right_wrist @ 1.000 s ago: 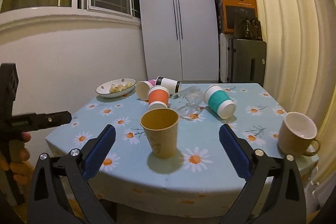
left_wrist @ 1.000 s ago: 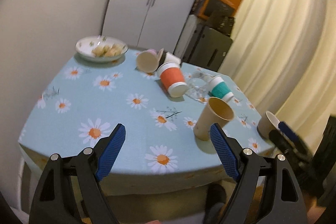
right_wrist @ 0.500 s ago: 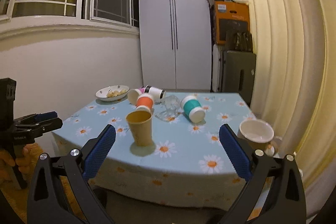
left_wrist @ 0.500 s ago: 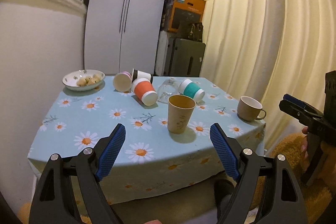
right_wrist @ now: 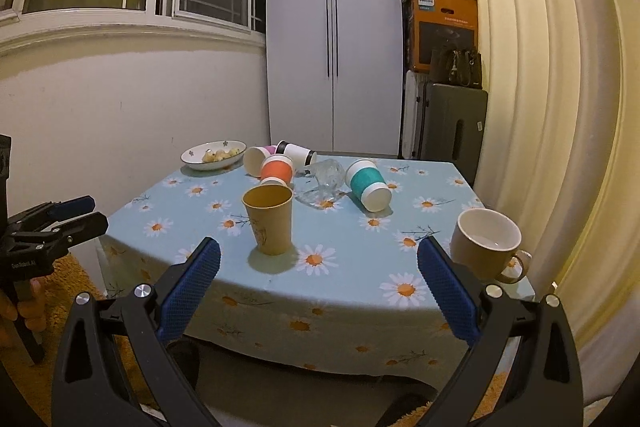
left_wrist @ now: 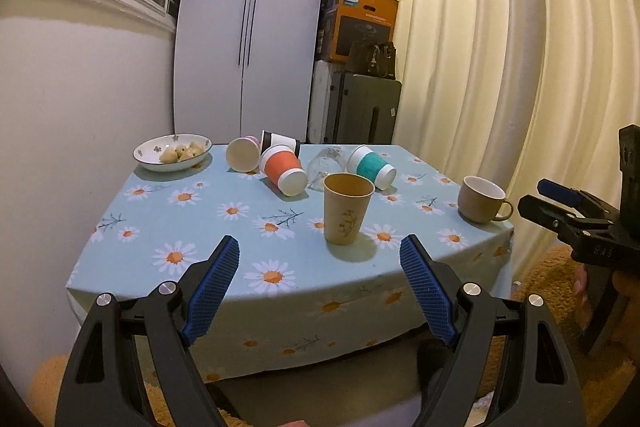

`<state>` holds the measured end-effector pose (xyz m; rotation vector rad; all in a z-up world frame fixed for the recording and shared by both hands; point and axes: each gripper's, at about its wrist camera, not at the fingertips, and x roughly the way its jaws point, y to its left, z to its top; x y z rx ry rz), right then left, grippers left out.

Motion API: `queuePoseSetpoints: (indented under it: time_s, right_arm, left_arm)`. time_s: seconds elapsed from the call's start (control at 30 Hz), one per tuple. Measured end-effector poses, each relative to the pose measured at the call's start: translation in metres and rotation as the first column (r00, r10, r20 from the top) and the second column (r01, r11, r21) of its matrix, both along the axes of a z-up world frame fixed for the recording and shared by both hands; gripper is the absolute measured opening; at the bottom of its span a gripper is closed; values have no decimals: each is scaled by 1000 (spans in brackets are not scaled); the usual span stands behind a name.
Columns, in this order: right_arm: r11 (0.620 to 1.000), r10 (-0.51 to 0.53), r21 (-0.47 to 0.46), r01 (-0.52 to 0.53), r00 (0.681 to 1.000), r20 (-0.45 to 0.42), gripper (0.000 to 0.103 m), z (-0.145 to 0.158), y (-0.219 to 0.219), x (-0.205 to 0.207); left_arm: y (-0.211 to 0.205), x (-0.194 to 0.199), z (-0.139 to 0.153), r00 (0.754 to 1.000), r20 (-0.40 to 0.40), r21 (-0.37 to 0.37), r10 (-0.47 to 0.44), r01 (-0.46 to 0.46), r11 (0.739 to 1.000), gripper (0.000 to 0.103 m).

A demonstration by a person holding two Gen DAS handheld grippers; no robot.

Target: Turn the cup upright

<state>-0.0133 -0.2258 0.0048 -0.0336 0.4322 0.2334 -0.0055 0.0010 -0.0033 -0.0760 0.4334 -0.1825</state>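
A tan paper cup point(left_wrist: 346, 209) point(right_wrist: 269, 218) stands upright near the front of the daisy-cloth table point(left_wrist: 168, 227) point(right_wrist: 400, 291). Behind it lie an orange-sleeved cup point(left_wrist: 283, 169) point(right_wrist: 276, 170), a teal-sleeved cup point(left_wrist: 371, 167) point(right_wrist: 367, 184), a pink cup point(left_wrist: 242, 154) point(right_wrist: 257, 159), a black-and-white cup point(left_wrist: 281, 140) point(right_wrist: 297, 152) and a clear glass point(left_wrist: 325, 167) point(right_wrist: 325, 179), all on their sides. My left gripper point(left_wrist: 320, 291) and right gripper point(right_wrist: 318, 291) are open, empty, held back from the table's front edge.
A brown mug point(left_wrist: 481, 199) point(right_wrist: 488, 245) stands upright at the table's right corner. A bowl of food point(left_wrist: 173, 151) point(right_wrist: 213, 154) sits at the back left. Wardrobe, stacked boxes and curtains stand behind; orange rug lies below.
Both grippers have drawn back and away from the table, staying open. The tan cup stands where it was. Each gripper now shows at the edge of the other's view.
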Motion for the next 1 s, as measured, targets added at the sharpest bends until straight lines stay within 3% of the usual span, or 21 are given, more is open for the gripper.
queuePoseSetpoints:
  time_s: [0.17, 0.27, 1.0]
  right_arm:
    - [1000, 7, -21, -8, 1000, -4, 98, -4, 7, 2]
    - [1000, 14, -19, -14, 1000, -3, 98, -4, 9, 2]
    - [999, 14, -43, -14, 1000, 5, 98, -6, 13, 1]
  left_arm:
    - [-3, 1, -2, 1000, -9, 17, 1, -1, 1000, 81]
    - [-8, 0, -2, 1000, -5, 33, -7, 7, 999, 93]
    - [-15, 3, -7, 999, -31, 58, -13, 15, 998, 97]
